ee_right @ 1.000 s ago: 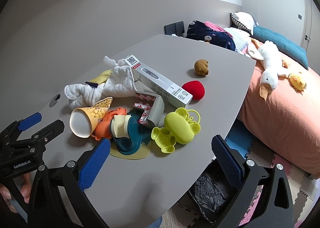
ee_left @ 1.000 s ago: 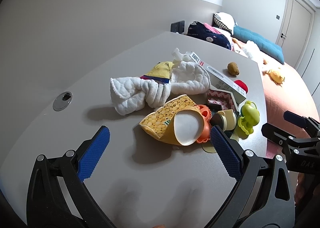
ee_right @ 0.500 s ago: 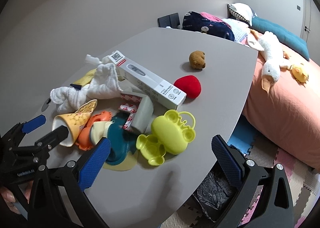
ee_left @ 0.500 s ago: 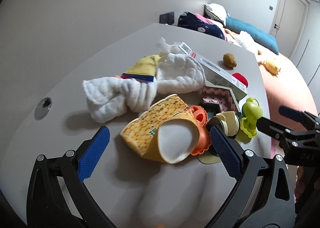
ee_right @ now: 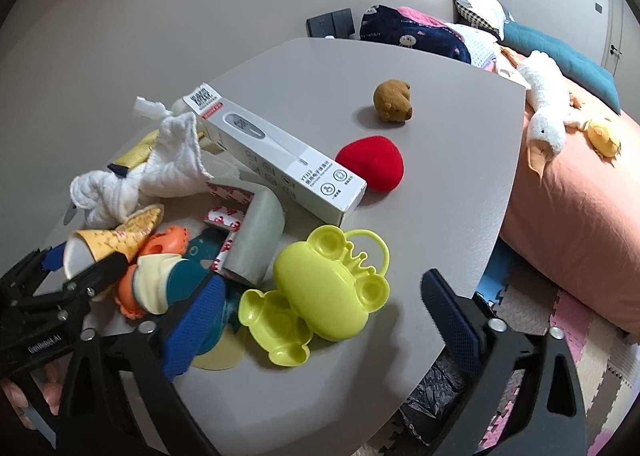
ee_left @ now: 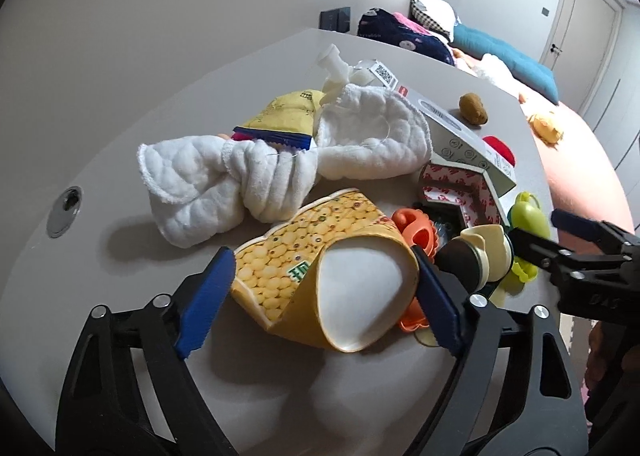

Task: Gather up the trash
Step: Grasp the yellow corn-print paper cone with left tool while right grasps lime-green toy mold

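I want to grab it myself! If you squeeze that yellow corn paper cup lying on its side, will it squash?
Probably: the corn cup already looks creased and bent, so it should crumple easily. It seems empty, so likely light. Lying on its side, it might roll if pushed.

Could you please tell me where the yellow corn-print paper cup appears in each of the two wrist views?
Left wrist view: the paper cup lies on its side at lower centre, mouth towards the camera, between the open fingers of the left hand-held gripper.
Right wrist view: the cup is at the left edge, partly hidden.
Shared landmark: the white thermometer box.
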The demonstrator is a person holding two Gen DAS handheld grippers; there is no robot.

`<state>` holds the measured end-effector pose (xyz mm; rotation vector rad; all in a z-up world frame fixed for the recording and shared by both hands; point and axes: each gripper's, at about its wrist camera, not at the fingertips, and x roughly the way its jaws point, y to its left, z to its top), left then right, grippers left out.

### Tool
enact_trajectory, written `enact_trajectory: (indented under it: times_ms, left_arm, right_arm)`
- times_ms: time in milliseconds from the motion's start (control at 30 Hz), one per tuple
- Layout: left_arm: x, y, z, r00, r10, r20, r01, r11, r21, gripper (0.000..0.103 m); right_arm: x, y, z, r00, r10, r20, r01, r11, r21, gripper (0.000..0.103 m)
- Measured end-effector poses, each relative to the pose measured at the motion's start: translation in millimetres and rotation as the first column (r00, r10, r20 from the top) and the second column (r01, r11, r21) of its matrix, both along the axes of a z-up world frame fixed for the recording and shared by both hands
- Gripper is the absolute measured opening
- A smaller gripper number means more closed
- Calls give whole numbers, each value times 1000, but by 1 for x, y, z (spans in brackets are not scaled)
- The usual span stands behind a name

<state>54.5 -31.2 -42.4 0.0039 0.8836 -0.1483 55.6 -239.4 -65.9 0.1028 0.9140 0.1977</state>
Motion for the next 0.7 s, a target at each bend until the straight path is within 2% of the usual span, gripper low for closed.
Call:
enact_trajectory:
  times_ms: [100, 133, 200, 267, 333, 400, 567, 700]
  left_arm:
    - [3, -2, -1, 1000, -17, 3, 17, 1000, -8, 71]
    - [5, -2, -4, 1000, -26, -3, 26, 1000, -17, 65]
    - [6, -4, -7, 999, -38, 0, 38, 999, 0, 64]
    - [3, -8, -8, 998, -55, 16, 54, 998, 24, 55]
    - [-2, -12, -7, 998, -56, 41, 54, 998, 42, 50]
    - [-5, -12, -5, 997, -61, 48, 58, 997, 43, 49]
    - [-7, -5, -1, 998, -30, 56, 29, 999, 24, 48]
    - [-15, -2, 14, 996, -17, 88, 16, 1000, 12, 48]
  right_arm:
    - [3, 0, -7, 1000, 1, -23, -1, 1000, 1, 81]
    - [2, 1, -7, 1000, -3, -14, 3, 1000, -16, 74]
    - [2, 1, -7, 1000, -5, -8, 5, 1000, -29, 73]
    - [2, 0, -9, 1000, -6, -2, 6, 1000, -13, 72]
    - [0, -1, -8, 1000, -8, 4, 8, 1000, -10, 61]
    - [0, -5, -7, 1000, -6, -7, 6, 1000, 22, 61]
    - [-5, -8, -3, 1000, -9, -11, 9, 999, 34, 61]
    - [-12, -10, 8, 1000, 0, 10, -1, 999, 45, 61]
